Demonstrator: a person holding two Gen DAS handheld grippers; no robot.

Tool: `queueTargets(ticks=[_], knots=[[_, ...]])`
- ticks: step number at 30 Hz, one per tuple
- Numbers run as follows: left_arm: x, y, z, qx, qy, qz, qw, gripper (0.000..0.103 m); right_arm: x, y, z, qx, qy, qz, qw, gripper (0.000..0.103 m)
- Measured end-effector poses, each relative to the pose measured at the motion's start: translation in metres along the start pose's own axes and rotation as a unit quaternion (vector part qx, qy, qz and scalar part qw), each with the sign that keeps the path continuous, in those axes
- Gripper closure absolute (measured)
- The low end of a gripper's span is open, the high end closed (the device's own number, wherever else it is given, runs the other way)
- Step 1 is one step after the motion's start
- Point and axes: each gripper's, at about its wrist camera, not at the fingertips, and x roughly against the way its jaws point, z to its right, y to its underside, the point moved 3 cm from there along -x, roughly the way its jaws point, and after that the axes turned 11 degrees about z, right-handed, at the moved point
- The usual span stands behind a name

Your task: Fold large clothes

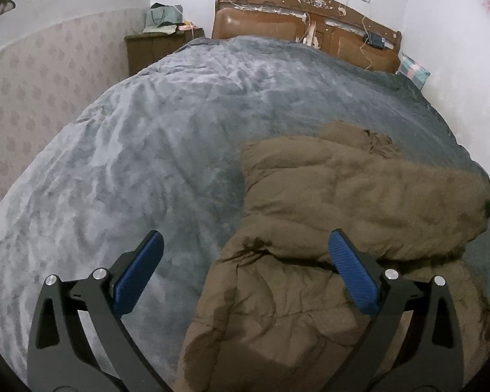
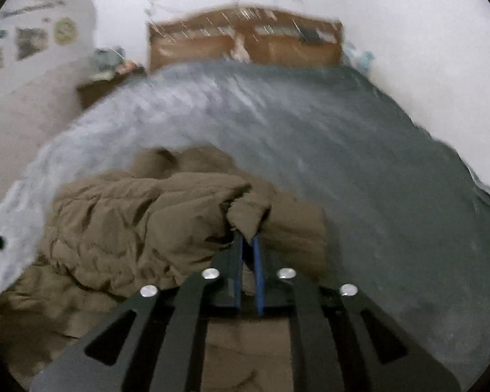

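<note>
A large brown padded coat (image 1: 343, 202) lies on the grey bed cover (image 1: 147, 150), partly folded over itself. My left gripper (image 1: 245, 248) is open and empty, its blue pads spread wide above the coat's near left edge. In the right wrist view my right gripper (image 2: 247, 238) is shut on a fold of the brown coat (image 2: 140, 222) and holds that fold lifted over the rest of the coat. The right wrist view is blurred by motion.
The bed cover (image 2: 359, 163) spreads wide to the left and far side of the coat. A wooden headboard (image 1: 303, 23) stands at the far end, a nightstand (image 1: 153, 49) with a bag at the far left. White walls close in on the right.
</note>
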Motion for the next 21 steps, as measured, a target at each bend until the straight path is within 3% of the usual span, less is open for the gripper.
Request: queueTargets(ticks=[1, 2, 5, 9, 15, 16, 17, 18, 20, 21], knots=[[-0.001, 0.001, 0.002, -0.002, 0.002, -0.001, 1.0, 0.003, -0.01, 0.008, 0.012, -0.026, -0.007, -0.011, 1.0, 0.055], [-0.002, 0.001, 0.005, -0.006, 0.003, -0.001, 1.0, 0.003, -0.013, 0.011, 0.02, -0.041, -0.002, -0.015, 0.999, 0.036], [-0.006, -0.004, 0.01, -0.021, 0.004, 0.001, 0.9998, 0.003, -0.016, 0.013, 0.039, -0.076, 0.004, -0.019, 0.997, 0.036], [-0.007, -0.015, 0.019, -0.04, 0.0, 0.015, 0.9991, 0.003, -0.015, 0.003, 0.039, -0.06, 0.001, -0.002, 0.998, 0.026], [-0.005, -0.044, 0.048, -0.079, 0.015, 0.038, 0.996, 0.003, -0.026, -0.004, 0.028, -0.036, -0.001, 0.016, 0.999, 0.026], [-0.008, -0.047, 0.052, -0.084, 0.015, 0.04, 0.9955, 0.003, -0.024, -0.007, 0.027, -0.047, -0.021, 0.021, 0.998, 0.026], [-0.014, -0.05, 0.058, -0.085, 0.015, 0.039, 0.9955, 0.003, -0.024, -0.011, 0.022, -0.07, -0.072, 0.028, 0.995, 0.026], [-0.02, -0.052, 0.062, -0.079, 0.019, 0.035, 0.996, 0.003, -0.025, -0.015, 0.014, -0.11, -0.16, 0.033, 0.98, 0.026], [-0.031, -0.055, 0.07, -0.065, 0.032, 0.028, 0.997, 0.003, -0.034, -0.015, 0.001, -0.172, -0.264, 0.014, 0.949, 0.017], [-0.043, -0.054, 0.077, -0.06, 0.042, 0.022, 0.997, 0.003, -0.042, -0.012, -0.007, -0.171, -0.26, -0.001, 0.95, 0.017]])
